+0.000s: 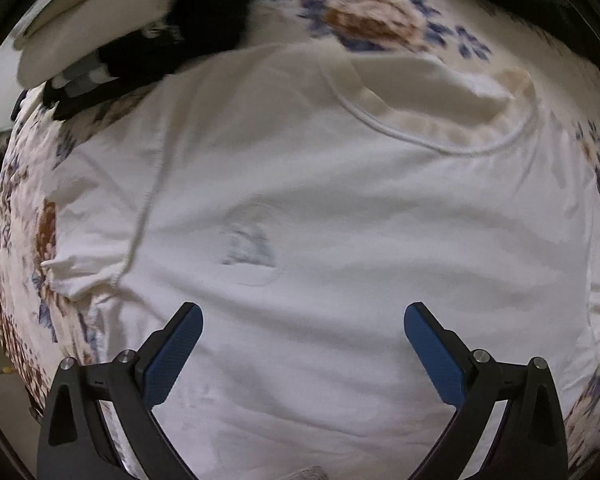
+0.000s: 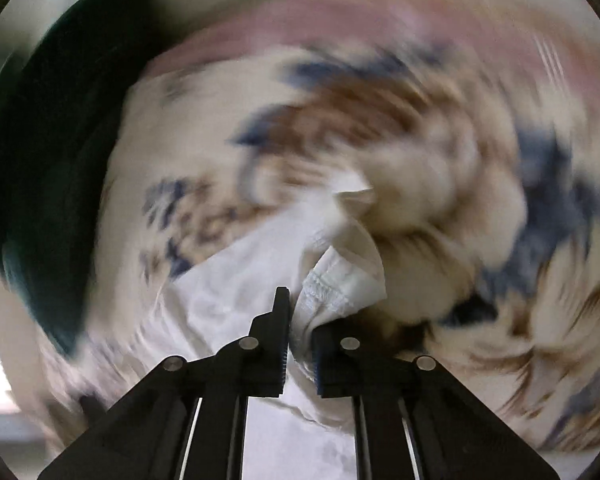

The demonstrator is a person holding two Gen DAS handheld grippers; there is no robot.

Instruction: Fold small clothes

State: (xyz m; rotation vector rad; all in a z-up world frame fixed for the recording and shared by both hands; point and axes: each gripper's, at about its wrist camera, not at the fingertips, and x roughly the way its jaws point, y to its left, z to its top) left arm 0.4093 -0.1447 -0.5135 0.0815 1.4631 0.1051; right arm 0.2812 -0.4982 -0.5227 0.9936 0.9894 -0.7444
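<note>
- T-shirt [image 1: 320, 208], white, lies spread flat on a bed whose floral sheet [image 1: 380, 20] shows around it; in the left wrist view it fills nearly the whole frame, directly beneath the left tool [image 1: 303, 344].
- Left tool points down at the shirt's body, its two blue pads [image 1: 180, 356] standing wide apart with only cloth under the gap and nothing between them; whether the tips touch the fabric I cannot tell.
- From that tool the shirt's long axis runs away toward the top of the frame: the round neckline [image 1: 440, 120] lies at the far side, slightly right, and a short sleeve [image 1: 96, 240] sticks out to the left, near the bed's left edge.
- Folded white and dark clothes [image 1: 120, 40] sit at the bed's far left corner, just clear of the shirt.
- Right tool [image 2: 300, 344] has its jaws drawn together on a stitched hem [image 2: 332, 296] of the shirt, a bunch of white fabric pinched between them; the rest of that view is badly blurred.
- Judging by this, the right hand already holds an edge while the left, over the middle of the body, is the one free to take a second hold before the fold.
- Shirt looks thin, soft and mildly wrinkled, with a faint bluish print [image 1: 248, 248] on the chest and some yellowish tint inside the collar.
</note>
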